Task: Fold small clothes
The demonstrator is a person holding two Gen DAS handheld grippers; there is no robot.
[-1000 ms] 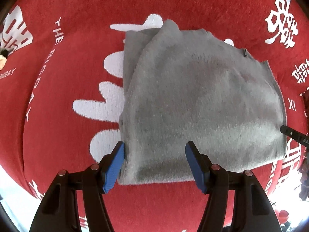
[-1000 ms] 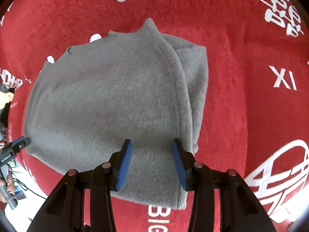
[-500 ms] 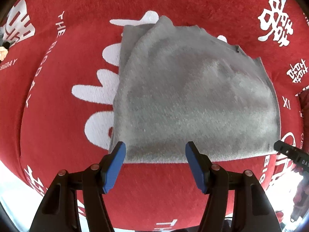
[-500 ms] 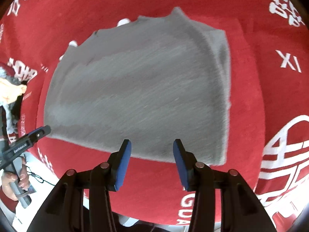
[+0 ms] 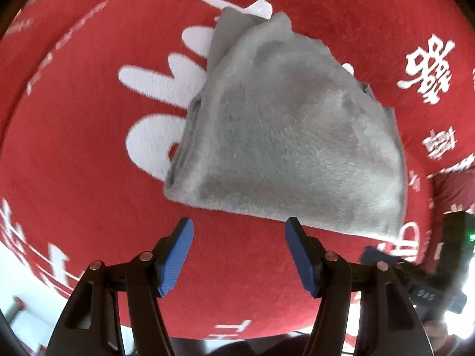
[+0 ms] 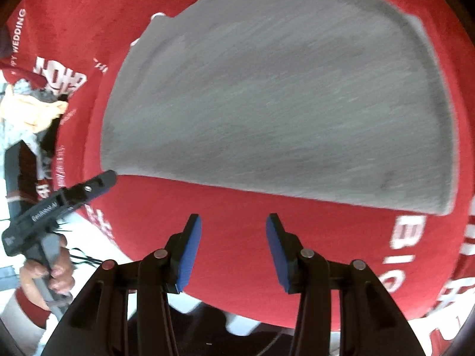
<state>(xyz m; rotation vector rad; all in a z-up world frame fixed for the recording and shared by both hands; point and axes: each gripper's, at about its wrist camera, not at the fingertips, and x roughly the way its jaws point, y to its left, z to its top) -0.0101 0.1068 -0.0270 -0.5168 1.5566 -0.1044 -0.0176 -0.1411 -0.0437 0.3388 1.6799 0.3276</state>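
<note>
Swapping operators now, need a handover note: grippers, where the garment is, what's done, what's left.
Left gripper: open, empty, short of the near edge of the grey garment.
Right gripper: open, empty, also clear of the garment.
Garment: lies folded in layers on the red blanket, touched by neither gripper.
Done: the garment looks folded into a compact stack, layered edges showing on its left side.
Left: probably a last fold or tidy-up, or move on to the pile of other clothes at the blanket's left edge. Cannot tell if this fold is final.
</note>
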